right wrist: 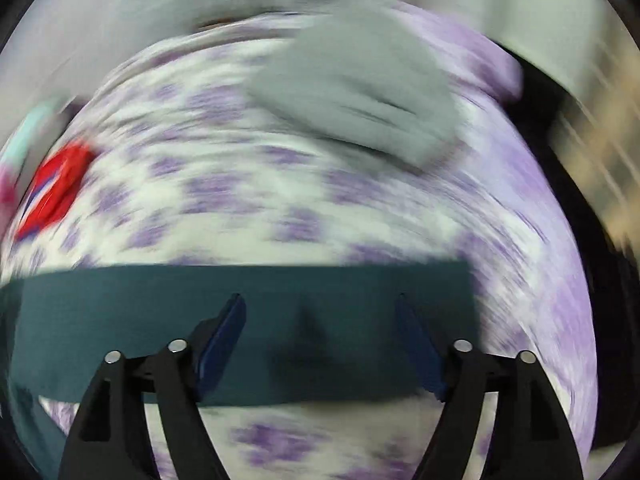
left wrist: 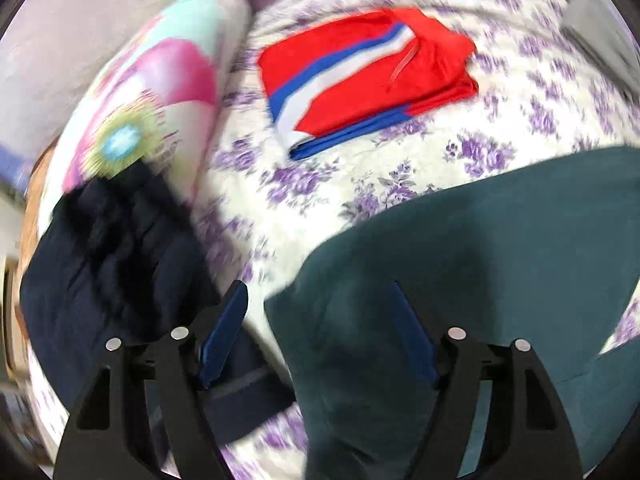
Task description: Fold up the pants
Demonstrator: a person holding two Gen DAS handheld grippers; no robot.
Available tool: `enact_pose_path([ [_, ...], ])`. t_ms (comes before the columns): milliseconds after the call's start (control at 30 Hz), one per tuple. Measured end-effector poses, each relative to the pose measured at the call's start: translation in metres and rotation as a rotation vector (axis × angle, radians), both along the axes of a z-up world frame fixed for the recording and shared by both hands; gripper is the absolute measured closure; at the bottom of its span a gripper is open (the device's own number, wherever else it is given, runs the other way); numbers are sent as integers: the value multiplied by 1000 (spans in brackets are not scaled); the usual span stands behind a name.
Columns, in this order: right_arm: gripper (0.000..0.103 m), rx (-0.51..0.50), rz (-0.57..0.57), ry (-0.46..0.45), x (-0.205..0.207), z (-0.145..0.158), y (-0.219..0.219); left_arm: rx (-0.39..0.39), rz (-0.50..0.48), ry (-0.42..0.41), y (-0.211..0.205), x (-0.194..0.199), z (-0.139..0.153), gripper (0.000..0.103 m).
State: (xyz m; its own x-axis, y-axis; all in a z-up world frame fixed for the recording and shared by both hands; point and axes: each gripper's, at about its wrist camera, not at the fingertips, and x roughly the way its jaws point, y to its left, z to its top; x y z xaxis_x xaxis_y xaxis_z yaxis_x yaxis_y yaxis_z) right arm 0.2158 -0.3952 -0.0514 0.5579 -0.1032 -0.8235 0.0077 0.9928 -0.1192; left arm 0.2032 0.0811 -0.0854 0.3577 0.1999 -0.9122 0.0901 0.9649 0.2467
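Note:
Dark teal pants (left wrist: 480, 248) lie flat on the floral bedspread (left wrist: 304, 176), filling the lower right of the left wrist view. My left gripper (left wrist: 318, 292) hangs over their left edge, jaws wide and empty. In the blurred right wrist view the teal pants (right wrist: 280, 292) show as a flat folded band across the bed. My right gripper (right wrist: 320, 300) is above the middle of that band, open, with its blue pads clear of the cloth.
Folded red pants with a blue and white stripe (left wrist: 360, 76) lie further back, seen at the left edge as red pants (right wrist: 56, 192). A navy garment (left wrist: 112, 248) lies at the left by a flowered pillow (left wrist: 160, 80). A grey garment (right wrist: 352, 92) lies at the back.

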Motion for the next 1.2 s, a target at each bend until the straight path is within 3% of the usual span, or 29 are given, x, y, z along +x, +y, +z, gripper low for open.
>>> enact_pose_path([
  [133, 21, 73, 220, 53, 37, -7, 69, -1, -81, 82, 1, 18, -21, 41],
  [200, 21, 36, 341, 54, 36, -12, 111, 2, -122, 112, 0, 21, -29, 45],
  [267, 21, -19, 447, 75, 38, -22, 144, -14, -169, 141, -2, 23, -35, 61],
  [300, 21, -38, 479, 86, 40, -27, 157, -32, -204, 153, -3, 24, -38, 63],
  [400, 21, -70, 563, 127, 47, -40, 187, -35, -238, 150, -2, 29, -41, 62],
  [533, 23, -38, 619, 206, 63, -60, 206, -104, -196, 153, 13, 40, -39, 59],
  [567, 29, -44, 629, 244, 67, -70, 210, -119, -184, 153, 16, 41, -39, 58],
  [600, 42, -37, 631, 260, 68, -74, 211, -147, -165, 155, 22, 41, -38, 58],
  [633, 65, -18, 629, 260, 69, -72, 211, -159, -156, 157, 26, 42, -36, 58],
  [700, 97, 31, 617, 259, 68, -63, 210, -171, -138, 151, 34, 41, -34, 58],
  [800, 97, 165, 567, 221, 67, -41, 192, -183, -148, 151, 39, 38, -31, 58],
  [900, 92, 149, 492, 177, 68, -32, 178, -160, -180, 154, 37, 35, -37, 58],
  [1000, 42, 145, 418, 159, 67, -28, 160, -167, -194, 171, 36, 37, -46, 64],
  [1067, 41, 158, 408, 143, 64, -26, 154, -208, -211, 182, 31, 42, -46, 90],
  [1200, 41, 80, 475, 186, 70, -40, 167, -187, -265, 191, 20, 42, -45, 98],
])
